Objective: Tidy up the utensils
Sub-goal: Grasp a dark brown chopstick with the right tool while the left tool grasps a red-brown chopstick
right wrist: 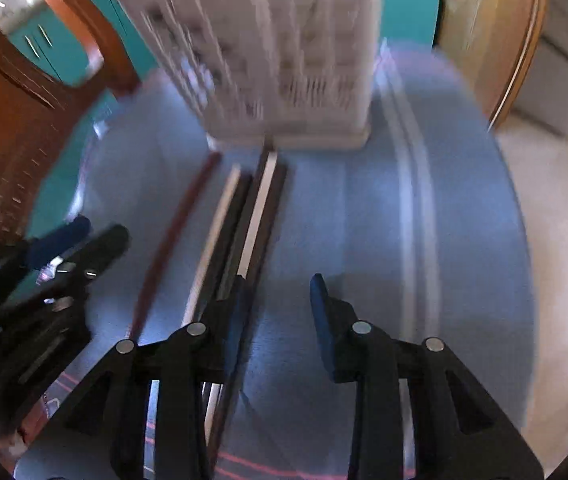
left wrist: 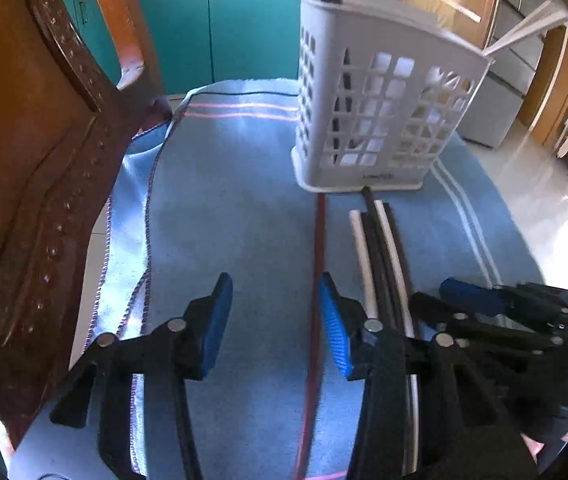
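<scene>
I hold both grippers before the white utensil basket (left wrist: 384, 92): left gripper (left wrist: 273, 320) and right gripper (right wrist: 275, 320) stand apart, gripping nothing, above the chopsticks (left wrist: 380, 256).

Daylight floods in from the right of the white basket (left wrist: 380, 92), glaring on the pale floor (left wrist: 532, 184) there. The blue cloth (left wrist: 223, 200) below the basket shows soft shadows. The left view is fairly sharp; the right view is smeared with motion blur. Both bend strongly toward dark, rounded edges.
</scene>
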A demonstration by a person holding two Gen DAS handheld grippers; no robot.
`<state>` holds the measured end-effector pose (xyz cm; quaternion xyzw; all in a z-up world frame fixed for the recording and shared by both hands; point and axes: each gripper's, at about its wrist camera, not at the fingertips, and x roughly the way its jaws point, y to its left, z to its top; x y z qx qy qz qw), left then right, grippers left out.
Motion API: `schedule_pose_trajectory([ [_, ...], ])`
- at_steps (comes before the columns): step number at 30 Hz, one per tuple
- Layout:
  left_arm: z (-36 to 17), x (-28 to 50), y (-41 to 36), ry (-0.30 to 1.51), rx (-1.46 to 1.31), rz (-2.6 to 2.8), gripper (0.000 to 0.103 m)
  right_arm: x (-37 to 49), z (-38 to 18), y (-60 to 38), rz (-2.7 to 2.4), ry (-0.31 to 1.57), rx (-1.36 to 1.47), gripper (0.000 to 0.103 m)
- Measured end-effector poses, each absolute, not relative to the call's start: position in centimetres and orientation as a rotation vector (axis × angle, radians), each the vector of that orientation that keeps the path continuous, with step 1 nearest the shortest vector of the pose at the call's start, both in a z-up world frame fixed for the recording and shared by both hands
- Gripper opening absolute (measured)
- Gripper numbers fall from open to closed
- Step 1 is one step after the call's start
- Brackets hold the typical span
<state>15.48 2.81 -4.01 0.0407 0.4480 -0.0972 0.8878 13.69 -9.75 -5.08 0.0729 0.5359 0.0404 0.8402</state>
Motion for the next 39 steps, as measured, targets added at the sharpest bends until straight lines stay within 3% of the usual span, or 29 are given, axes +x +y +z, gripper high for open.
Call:
schedule_pose_trajectory([
  [9,-4.2,16.0,3.1,0.944,0.089,-0.176,0.05,15.3,-4.9,-8.5,0.046,1.091,0.096,0.033],
  [12,-4.6,16.0,3.1,0.951,0.093,-0.172,0.05,15.5,-4.4,-8.6,0.04,1.078,0.102,0.013],
  [15,-4.7,16.0,2.9,0.953,0.1,-0.173,0.05,15.3,-4.3,-9.3,-0.007,1.057,0.111,0.007],
  [23,-4.9,15.9,2.4,0.969,0.106,-0.193,0.052,14.5,-4.2,-12.5,-0.047,1.034,0.198,0.006],
  [33,-6.8,16.4,1.0,1.031,0.163,-0.207,0.053,15.9,-4.3,-11.6,-0.014,1.038,0.201,0.023],
  [37,-6.9,16.4,0.6,1.027,0.182,-0.21,0.053,15.1,-4.9,-10.5,-0.023,1.065,0.136,0.021],
  [39,-6.9,16.3,0.6,1.031,0.175,-0.221,0.049,14.9,-4.8,-10.0,0.002,1.058,0.124,0.011],
])
